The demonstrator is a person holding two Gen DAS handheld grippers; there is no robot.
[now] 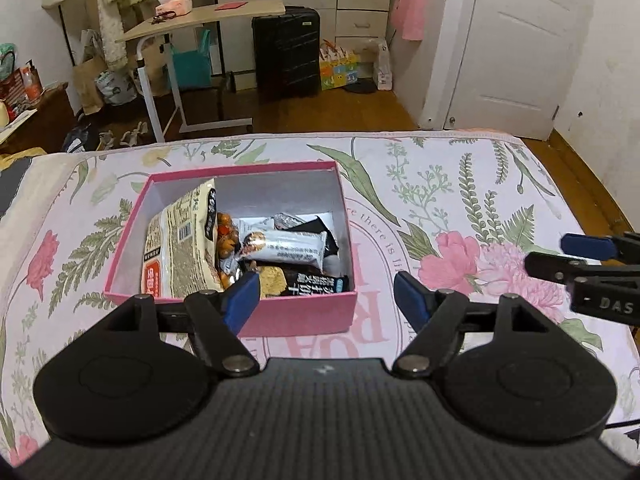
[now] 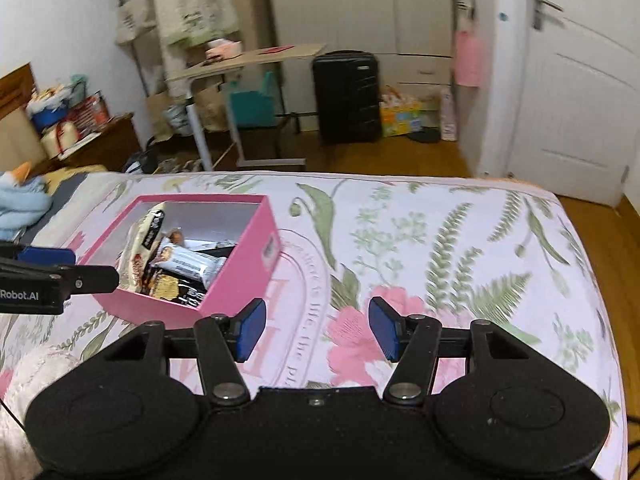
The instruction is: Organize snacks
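Note:
A pink box [image 1: 308, 312] sits on the floral bedsheet and holds several snacks: a large cream bag [image 1: 180, 248], a white bar [image 1: 286, 246], black packets [image 1: 316, 282] and orange candies. The box also shows in the right wrist view [image 2: 248, 264]. My left gripper [image 1: 326, 300] is open and empty, just in front of the box's near wall. My right gripper [image 2: 316, 328] is open and empty above the bare sheet, to the right of the box. Its fingers [image 1: 584, 258] show at the right edge of the left wrist view.
The bed [image 2: 440, 248] with its floral sheet ends at the far edge, with wooden floor beyond. A side table [image 1: 208, 20], a black suitcase [image 1: 286, 52], bags and a white door [image 1: 516, 48] stand behind. A blue cloth [image 2: 20, 204] lies at the left.

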